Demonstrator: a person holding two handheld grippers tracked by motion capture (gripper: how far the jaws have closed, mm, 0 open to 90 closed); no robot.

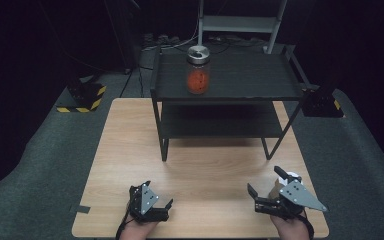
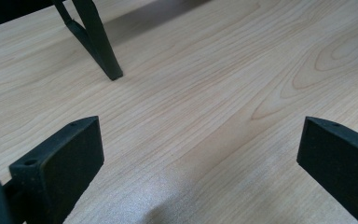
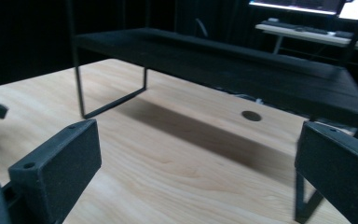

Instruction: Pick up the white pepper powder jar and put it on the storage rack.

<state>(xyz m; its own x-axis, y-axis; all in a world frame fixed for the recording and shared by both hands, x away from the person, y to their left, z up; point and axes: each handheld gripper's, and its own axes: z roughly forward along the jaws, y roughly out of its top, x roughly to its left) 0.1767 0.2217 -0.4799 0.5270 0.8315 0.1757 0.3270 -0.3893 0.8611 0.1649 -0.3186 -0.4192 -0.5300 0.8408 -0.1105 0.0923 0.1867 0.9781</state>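
Nearest the person, the left hand-held gripper (image 1: 156, 205) rests low over the front edge of the wooden tabletop (image 1: 215, 175), well in front of the black shelf rack (image 1: 225, 80) and toward its left leg. In the left gripper view its two black jaws stand wide apart with bare wood grain between them, and one foot of the rack (image 2: 114, 73) lands on the wood just beyond.

The right hand-held gripper (image 1: 265, 192) sits at the same front edge, in front of the rack's right leg, a grey three-cornered plate on top. Its jaws are likewise spread wide and hold nothing; the right gripper view looks between them across the tabletop to the rack's dark lower shelf (image 3: 223, 56) and its thin wire leg frame.

Farther back, the rack stands across the middle of the tabletop. On the rack's top shelf, left of centre, stands an upright glass jar (image 1: 198, 70) with a silver metal lid (image 1: 198, 51) and something red-orange inside.

Beyond the rack, pale metal legs and cables show in the dark.
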